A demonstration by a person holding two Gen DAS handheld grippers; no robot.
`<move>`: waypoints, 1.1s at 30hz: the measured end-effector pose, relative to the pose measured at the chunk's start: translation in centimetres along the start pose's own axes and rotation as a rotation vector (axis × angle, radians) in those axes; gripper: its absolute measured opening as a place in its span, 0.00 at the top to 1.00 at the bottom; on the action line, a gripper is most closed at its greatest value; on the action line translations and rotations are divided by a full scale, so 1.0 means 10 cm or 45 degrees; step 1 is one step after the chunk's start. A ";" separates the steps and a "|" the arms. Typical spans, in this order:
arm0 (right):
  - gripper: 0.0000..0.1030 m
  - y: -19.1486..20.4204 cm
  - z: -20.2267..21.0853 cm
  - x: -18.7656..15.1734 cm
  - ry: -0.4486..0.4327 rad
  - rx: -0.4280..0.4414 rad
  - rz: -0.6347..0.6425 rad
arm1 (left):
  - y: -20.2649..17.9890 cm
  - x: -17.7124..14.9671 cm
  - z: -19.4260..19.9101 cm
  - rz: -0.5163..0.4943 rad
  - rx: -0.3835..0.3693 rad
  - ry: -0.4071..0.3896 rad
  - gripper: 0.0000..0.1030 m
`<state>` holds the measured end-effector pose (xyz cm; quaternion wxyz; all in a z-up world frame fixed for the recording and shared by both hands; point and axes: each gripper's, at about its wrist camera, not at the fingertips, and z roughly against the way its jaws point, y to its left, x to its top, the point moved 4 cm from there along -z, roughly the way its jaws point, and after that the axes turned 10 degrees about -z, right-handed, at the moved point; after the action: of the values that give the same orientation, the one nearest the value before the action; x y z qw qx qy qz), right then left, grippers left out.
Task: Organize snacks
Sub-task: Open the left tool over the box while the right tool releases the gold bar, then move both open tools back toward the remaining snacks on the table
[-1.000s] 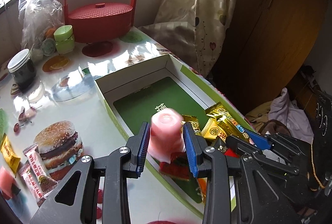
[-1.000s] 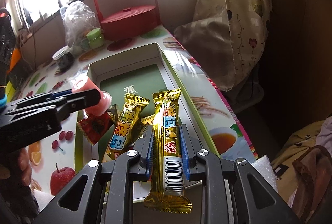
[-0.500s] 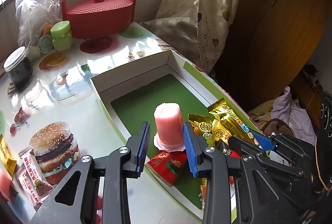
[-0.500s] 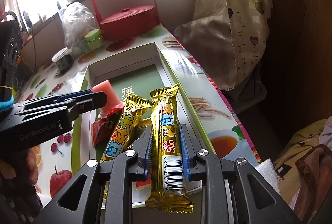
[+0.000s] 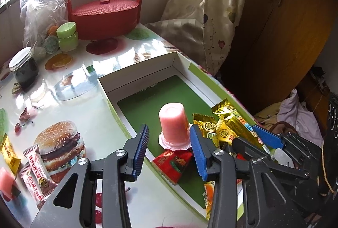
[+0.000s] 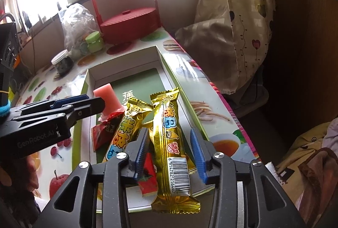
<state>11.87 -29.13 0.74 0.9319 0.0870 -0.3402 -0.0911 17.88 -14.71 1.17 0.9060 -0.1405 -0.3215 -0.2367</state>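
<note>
Both claws released: left claw (image 5: 169,149) around upside-down pink jelly cup (image 5: 173,125), right claw (image 6: 169,149) astride gold snack bar (image 6: 171,139)

**Both claws let go**

The left claw (image 5: 169,148) has spread apart and released the pink jelly cup (image 5: 173,122); a second ago it held the cup tilted above the box (image 5: 135,78), and now the cup stands upside down on the green floor, its rim over the red packet (image 5: 174,161). The right claw (image 6: 169,152) has also widened, clear of the gold bar (image 6: 171,139), which lies loose across the other snacks.
</note>
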 end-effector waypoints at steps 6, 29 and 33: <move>0.53 0.00 0.06 -0.01 -0.013 -0.016 -0.011 | 0.03 -0.01 0.12 0.011 -0.001 -0.023 0.59; 0.51 0.39 0.30 -0.05 -0.061 0.039 0.029 | 0.40 -0.40 0.76 0.125 0.094 -0.105 0.57; 0.51 0.51 0.32 -0.06 -0.060 0.059 0.049 | 0.50 -0.47 0.88 0.145 0.124 -0.114 0.57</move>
<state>9.94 -24.37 3.91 0.9228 0.1000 -0.3659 -0.0671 12.71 -5.33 4.20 0.9085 -0.1249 -0.3644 -0.1622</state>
